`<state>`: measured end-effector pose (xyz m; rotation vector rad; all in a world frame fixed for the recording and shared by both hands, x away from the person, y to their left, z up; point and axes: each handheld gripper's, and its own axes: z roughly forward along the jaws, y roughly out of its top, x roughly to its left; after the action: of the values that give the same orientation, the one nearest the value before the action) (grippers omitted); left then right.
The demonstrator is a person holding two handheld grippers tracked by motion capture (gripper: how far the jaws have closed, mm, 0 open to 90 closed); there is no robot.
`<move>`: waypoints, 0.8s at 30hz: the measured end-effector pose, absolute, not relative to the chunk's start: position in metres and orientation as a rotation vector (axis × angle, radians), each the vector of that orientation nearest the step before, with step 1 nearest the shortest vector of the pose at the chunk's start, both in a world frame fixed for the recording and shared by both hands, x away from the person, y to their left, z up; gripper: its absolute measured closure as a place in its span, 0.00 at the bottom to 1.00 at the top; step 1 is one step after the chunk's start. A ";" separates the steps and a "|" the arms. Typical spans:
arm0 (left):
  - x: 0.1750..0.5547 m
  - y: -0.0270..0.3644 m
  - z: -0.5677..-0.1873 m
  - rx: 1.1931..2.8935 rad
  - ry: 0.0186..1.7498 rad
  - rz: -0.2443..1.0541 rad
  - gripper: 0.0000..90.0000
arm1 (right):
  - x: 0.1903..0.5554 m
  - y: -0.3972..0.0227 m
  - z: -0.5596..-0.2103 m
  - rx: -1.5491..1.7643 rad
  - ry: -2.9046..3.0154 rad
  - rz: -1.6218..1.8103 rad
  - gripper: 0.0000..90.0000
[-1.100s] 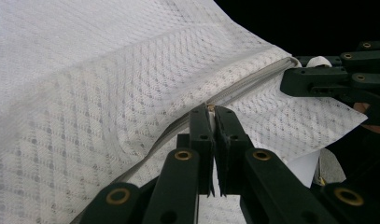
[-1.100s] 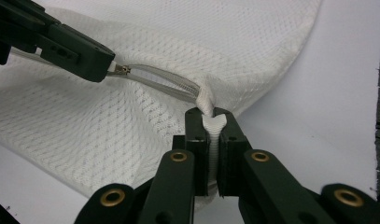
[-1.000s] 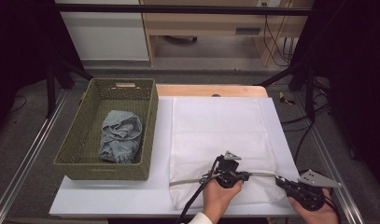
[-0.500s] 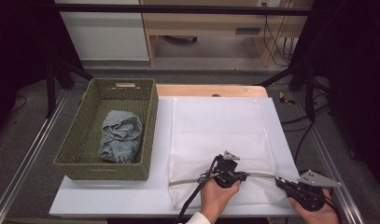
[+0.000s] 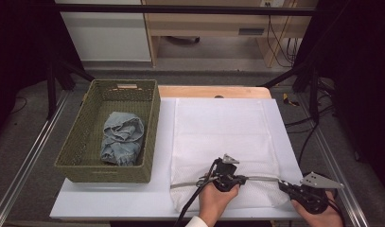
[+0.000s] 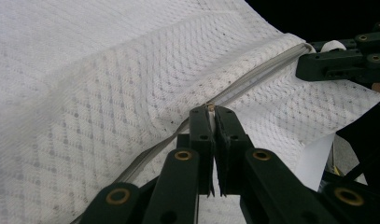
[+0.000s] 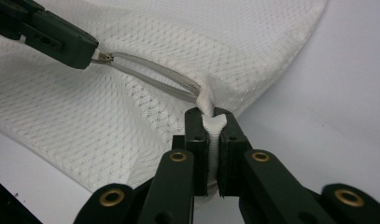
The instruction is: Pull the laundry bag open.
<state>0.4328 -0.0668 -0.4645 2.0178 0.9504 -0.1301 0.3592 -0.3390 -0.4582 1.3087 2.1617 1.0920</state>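
A white mesh laundry bag point(image 5: 223, 132) lies flat on the white table, with a grey zipper point(image 5: 261, 178) running across its near end. My left gripper point(image 5: 240, 178) is shut on the zipper pull point(image 6: 210, 107) about midway along the zipper line. My right gripper point(image 5: 282, 184) is shut on a bunched fold of the bag's fabric point(image 7: 214, 122) at the zipper's right end. Between the two grippers the zipper tapes point(image 7: 155, 74) stand slightly apart and the teeth show. In the right gripper view my left gripper point(image 7: 92, 51) is at the upper left, and in the left gripper view my right gripper point(image 6: 318, 60) is at the upper right.
A green woven basket point(image 5: 151, 124) stands left of the bag and holds a crumpled blue denim garment point(image 5: 121, 137). The white table's point(image 5: 109, 198) front edge runs just below my hands. A wooden strip point(image 5: 209, 91) borders the table's far side.
My left gripper has shifted slightly to the left along the zipper line. The right gripper has stayed where it was.
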 end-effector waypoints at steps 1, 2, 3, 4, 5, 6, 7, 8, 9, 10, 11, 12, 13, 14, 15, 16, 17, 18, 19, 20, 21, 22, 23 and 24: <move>0.433 -0.066 -0.465 2.018 0.952 -0.133 0.97 | 0.359 -0.339 -0.458 1.309 2.162 1.092 0.95; 0.433 -0.065 -0.465 2.016 0.956 -0.134 0.97 | 0.359 -0.339 -0.458 1.314 2.161 1.094 0.95; 0.433 -0.064 -0.465 2.020 0.955 -0.132 0.97 | 0.359 -0.339 -0.458 1.312 2.162 1.093 0.95; 0.433 -0.063 -0.464 2.026 0.954 -0.130 0.97 | 0.359 -0.339 -0.458 1.306 2.163 1.092 0.95; 0.433 -0.063 -0.464 2.021 0.958 -0.133 0.97 | 0.359 -0.339 -0.458 1.305 2.160 1.091 0.95; 0.433 -0.062 -0.464 2.025 0.956 -0.128 0.97 | 0.359 -0.340 -0.458 1.302 2.161 1.090 0.95; 0.433 -0.061 -0.463 2.026 0.958 -0.131 0.97 | 0.359 -0.340 -0.458 1.302 2.161 1.088 0.95; 0.433 -0.060 -0.463 2.032 0.956 -0.126 0.97 | 0.359 -0.339 -0.458 1.305 2.157 1.094 0.95; 0.433 -0.060 -0.463 2.030 0.961 -0.126 0.97 | 0.359 -0.339 -0.458 1.307 2.156 1.097 0.95; 0.433 -0.059 -0.463 2.031 0.962 -0.123 0.97 | 0.358 -0.339 -0.458 1.317 2.157 1.097 0.95; 0.433 -0.058 -0.463 2.031 0.967 -0.126 0.97 | 0.359 -0.339 -0.458 1.313 2.156 1.094 0.95; 0.433 -0.057 -0.463 2.035 0.966 -0.124 0.97 | 0.359 -0.339 -0.458 1.317 2.153 1.091 0.95; 0.433 -0.056 -0.462 2.037 0.966 -0.125 0.97 | 0.359 -0.339 -0.458 1.320 2.154 1.090 0.95; 0.434 -0.056 -0.462 2.042 0.963 -0.125 0.97 | 0.359 -0.339 -0.458 1.311 2.164 1.086 0.95; 0.434 -0.055 -0.461 2.044 0.960 -0.120 0.97 | 0.359 -0.339 -0.458 1.313 2.167 1.085 0.95; 0.434 -0.055 -0.461 2.043 0.963 -0.123 0.97 | 0.359 -0.339 -0.458 1.316 2.166 1.083 0.95; 0.434 -0.054 -0.461 2.041 0.963 -0.125 0.97 | 0.359 -0.339 -0.458 1.318 2.166 1.081 0.95; 0.435 -0.053 -0.461 2.045 0.959 -0.123 0.97 | 0.359 -0.339 -0.458 1.315 2.167 1.085 0.95; 0.435 -0.052 -0.461 2.046 0.965 -0.126 0.97 | 0.359 -0.339 -0.458 1.323 2.165 1.078 0.95; 0.435 -0.051 -0.462 2.046 0.965 -0.126 0.97 | 0.359 -0.339 -0.458 1.319 2.168 1.072 0.95; 0.434 -0.050 -0.462 2.051 0.965 -0.124 0.97 | 0.358 -0.339 -0.458 1.325 2.168 1.071 0.95; 0.434 -0.049 -0.462 2.043 0.969 -0.126 0.97 | 0.358 -0.338 -0.458 1.330 2.170 1.069 0.95; 0.434 -0.047 -0.462 2.053 0.964 -0.118 0.97 | 0.358 -0.338 -0.458 1.323 2.170 1.066 0.95; 0.434 -0.046 -0.462 2.041 0.973 -0.125 0.97 | 0.358 -0.338 -0.458 1.318 2.173 1.062 0.95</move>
<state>0.4337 -0.0462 -0.4620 2.0413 0.9726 -0.1253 0.3584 -0.3384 -0.4584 1.3178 2.1730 1.0617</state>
